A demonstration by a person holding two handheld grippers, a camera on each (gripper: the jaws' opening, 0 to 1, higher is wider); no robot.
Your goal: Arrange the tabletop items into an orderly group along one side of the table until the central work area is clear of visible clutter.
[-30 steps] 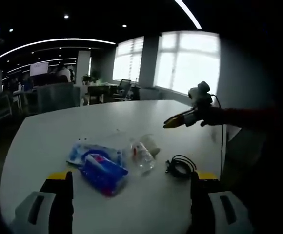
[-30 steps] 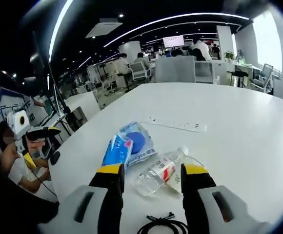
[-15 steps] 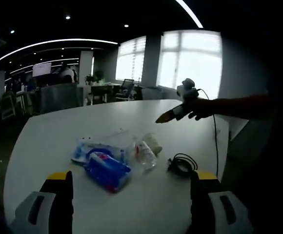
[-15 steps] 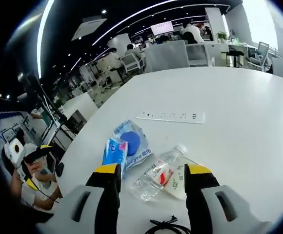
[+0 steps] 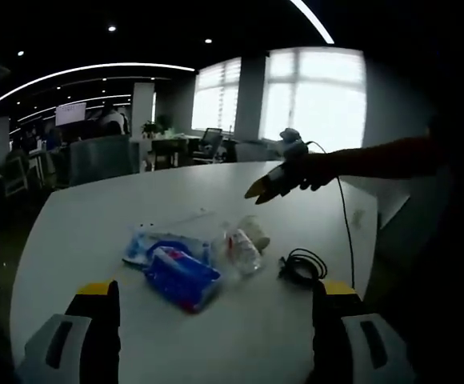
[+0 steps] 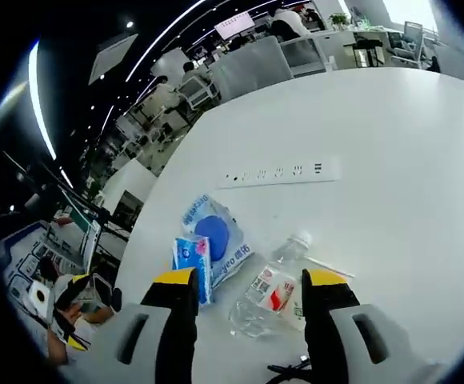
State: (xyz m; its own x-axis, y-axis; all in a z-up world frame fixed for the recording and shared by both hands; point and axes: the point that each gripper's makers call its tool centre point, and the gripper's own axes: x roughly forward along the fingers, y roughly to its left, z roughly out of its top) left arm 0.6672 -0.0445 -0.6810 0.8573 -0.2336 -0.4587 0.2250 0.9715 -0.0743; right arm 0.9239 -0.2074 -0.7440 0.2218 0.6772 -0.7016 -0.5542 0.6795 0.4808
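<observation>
Right gripper (image 6: 248, 292) has advanced over the bottle (image 6: 270, 286), jaws wide; labels unreadable.

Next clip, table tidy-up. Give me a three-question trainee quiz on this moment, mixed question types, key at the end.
1. True or false: the right tongs are shut on the plastic bottle.
2. Which lies farthest from the right tongs in the right gripper view? A) blue packet B) power strip C) plastic bottle
3. Fill in: in the left gripper view, the black item lying right of the bottle on the white table is a coiled ____.

Key: 1 false, they hover open above it; 2 B; 3 cable.
</observation>
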